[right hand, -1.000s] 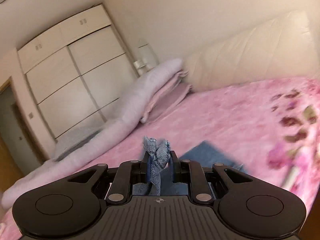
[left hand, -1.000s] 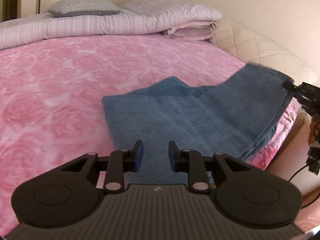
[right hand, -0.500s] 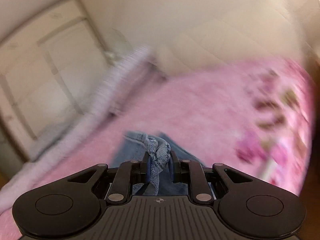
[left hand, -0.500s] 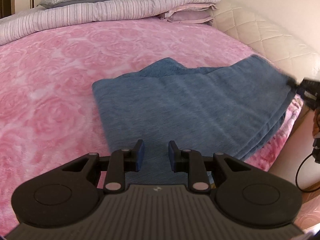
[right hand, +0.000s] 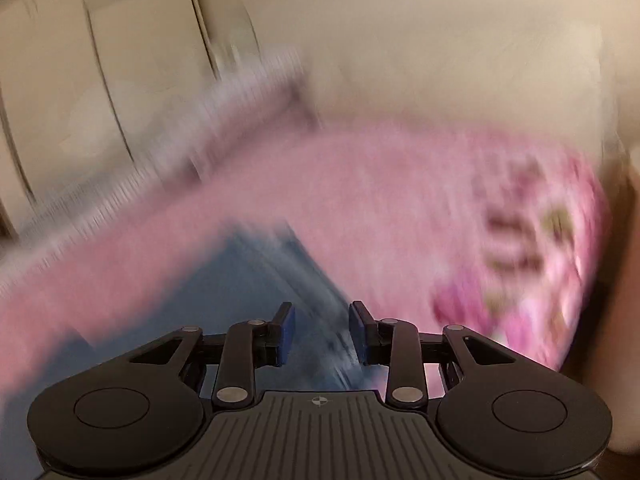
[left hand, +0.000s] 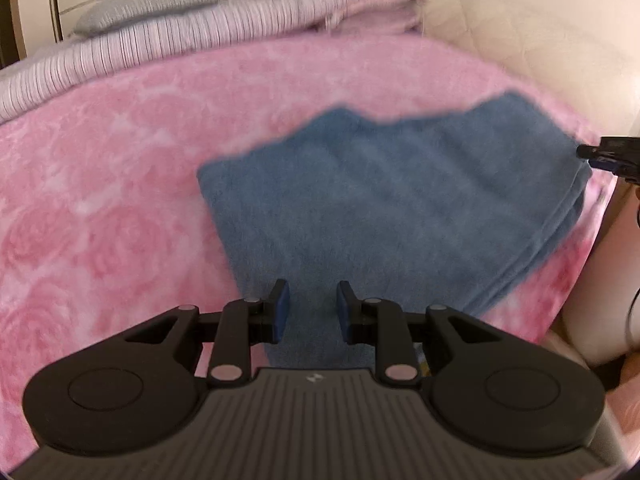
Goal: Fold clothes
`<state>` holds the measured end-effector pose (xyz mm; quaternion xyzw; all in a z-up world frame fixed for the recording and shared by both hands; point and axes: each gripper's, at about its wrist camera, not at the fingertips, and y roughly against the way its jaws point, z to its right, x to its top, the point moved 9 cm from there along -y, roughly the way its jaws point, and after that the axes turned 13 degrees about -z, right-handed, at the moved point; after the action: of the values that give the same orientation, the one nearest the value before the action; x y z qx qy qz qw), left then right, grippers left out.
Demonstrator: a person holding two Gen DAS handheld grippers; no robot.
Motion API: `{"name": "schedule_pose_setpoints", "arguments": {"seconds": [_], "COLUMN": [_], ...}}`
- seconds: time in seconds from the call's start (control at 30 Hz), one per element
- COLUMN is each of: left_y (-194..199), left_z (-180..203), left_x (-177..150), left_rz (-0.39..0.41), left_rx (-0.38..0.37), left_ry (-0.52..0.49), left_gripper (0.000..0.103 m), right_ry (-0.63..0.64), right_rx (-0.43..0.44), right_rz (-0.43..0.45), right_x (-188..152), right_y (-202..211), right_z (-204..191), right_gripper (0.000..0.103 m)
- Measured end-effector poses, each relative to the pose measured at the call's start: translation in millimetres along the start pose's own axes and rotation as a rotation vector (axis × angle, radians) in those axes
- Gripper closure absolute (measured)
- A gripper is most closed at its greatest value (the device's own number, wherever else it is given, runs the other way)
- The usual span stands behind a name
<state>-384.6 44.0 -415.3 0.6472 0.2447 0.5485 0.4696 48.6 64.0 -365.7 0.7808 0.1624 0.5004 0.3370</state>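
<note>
Folded blue jeans lie flat on the pink rose-patterned blanket, near the bed's right edge. My left gripper is open just above the jeans' near edge, nothing between its blue pads. In the left wrist view my right gripper shows at the far right, at the jeans' right corner. The right wrist view is motion-blurred: my right gripper is open over the jeans, with denim lying below the gap, not pinched.
Striped pillows and a folded quilt are stacked at the head of the bed. A cream padded headboard runs along the right side. A pale wardrobe stands behind the bed. A dark cable hangs at the right edge.
My right gripper held a bunched denim edge before; now it has opened and let it go. The lifted right side of the jeans has come down flat. The left gripper stayed open, shifting slightly forward.
</note>
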Motion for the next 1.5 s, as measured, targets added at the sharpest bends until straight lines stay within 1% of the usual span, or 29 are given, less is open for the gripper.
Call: {"name": "schedule_pose_setpoints", "arguments": {"seconds": [0.07,0.13,0.17,0.2,0.23,0.3,0.33,0.43,0.47,0.53,0.57,0.7,0.83,1.03,1.13,1.17,1.27,1.5], "left_y": [3,12,16,18,15,7,4,9,12,19,23,34,45,61,71,74,83,88], "left_z": [-1,2,4,6,7,8,7,7,8,8,8,10,13,17,17,16,14,12], "left_x": [-1,-1,-1,-2,-6,-11,-13,-10,-9,-7,-7,-10,-16,-21,-24,-25,-29,-35], "left_rz": [-0.001,0.012,0.021,0.023,0.003,-0.017,-0.021,-0.042,-0.046,-0.04,-0.035,-0.027,-0.014,0.01,0.022,0.026,0.035,0.042], "left_rx": [0.012,0.023,0.026,0.027,0.02,0.019,0.022,0.055,0.073,0.094,0.095,0.083,0.079,0.059,0.062,0.064,0.077,0.084], "left_ry": [0.007,-0.008,-0.016,-0.021,-0.013,0.016,0.034,0.064,0.064,0.061,0.065,0.084,0.077,0.072,0.058,0.054,0.05,0.091], "left_gripper": [0.082,0.082,0.082,0.082,0.082,0.082,0.082,0.082,0.082,0.082,0.082,0.082,0.082,0.082,0.08,0.078,0.076,0.076], "right_ry": [0.023,0.011,0.008,0.022,0.037,0.093,0.115,0.191,0.192,0.147,0.128,0.14,0.143,0.17,0.163,0.16,0.166,0.224], "right_rx": [-0.032,-0.025,-0.008,0.016,0.034,0.013,-0.011,-0.059,-0.049,0.011,0.038,0.076,0.08,0.062,0.057,0.058,0.078,0.116], "right_rz": [-0.059,-0.007,0.03,0.046,0.052,-0.065,-0.125,-0.13,-0.133,-0.132,-0.132,-0.15,-0.183,-0.172,-0.166,-0.164,-0.164,-0.172], "right_x": [-11,-4,0,1,1,-12,-19,-24,-24,-30,-33,-59,-88,-108,-115,-116,-123,-128], "right_y": [-13,9,18,23,25,0,-15,-13,-5,12,20,58,93,128,139,142,148,146], "right_z": [-2,-7,-10,-15,-19,-24,-24,-34,-38,-41,-43,-57,-68,-79,-83,-85,-92,-105], "right_gripper": [0.07,0.07,0.07,0.07,0.07,0.07,0.07,0.069,0.069,0.069,0.069,0.069,0.069,0.069,0.069,0.069,0.069,0.068]}}
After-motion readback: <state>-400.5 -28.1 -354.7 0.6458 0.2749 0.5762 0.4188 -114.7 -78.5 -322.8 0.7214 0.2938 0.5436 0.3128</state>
